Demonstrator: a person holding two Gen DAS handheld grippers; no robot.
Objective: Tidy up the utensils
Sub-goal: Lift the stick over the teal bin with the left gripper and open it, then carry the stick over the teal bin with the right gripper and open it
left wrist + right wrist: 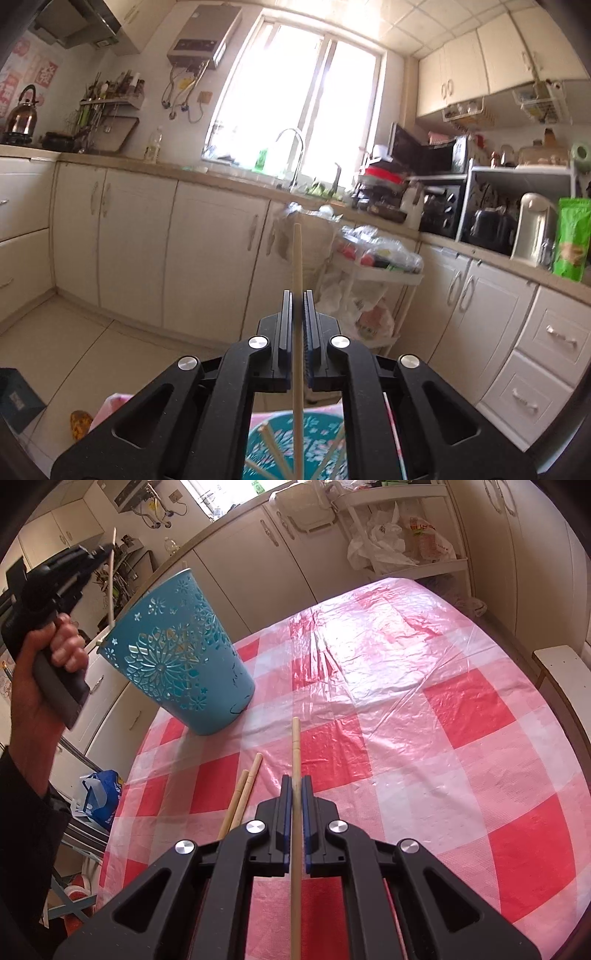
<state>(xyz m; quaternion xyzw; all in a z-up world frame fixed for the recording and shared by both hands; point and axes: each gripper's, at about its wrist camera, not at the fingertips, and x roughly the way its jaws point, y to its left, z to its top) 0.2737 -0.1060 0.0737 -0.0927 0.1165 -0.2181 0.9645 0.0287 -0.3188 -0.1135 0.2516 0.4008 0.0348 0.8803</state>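
A pale, round wooden chopstick [296, 812] is pinched between the closed jaws of the right gripper [295, 781]. Its long axis runs along the fingers, and its blunt end juts forward past the fingertips above the table. Two more pale wooden chopsticks [242, 794] lie side by side on the cloth just left of the gripper, slanting up and to the right.

The left gripper [297, 295] is likewise clamped tight on another pale wooden chopstick [297, 332]. In the right wrist view it is raised beside the bucket in the person's left hand [55, 653], with the stick passing steeply through the jaws, one end up, the other down toward the bucket's rim.

The turquoise plastic bucket [177, 653], tapered and cut through with flower-shaped openings, stands on the table at the far left. In the left wrist view several chopsticks lean inside it.

The table is covered by a glossy, wrinkled red-and-white checked plastic cloth [424, 709]. Cream kitchen cabinets [140, 240] stand behind.
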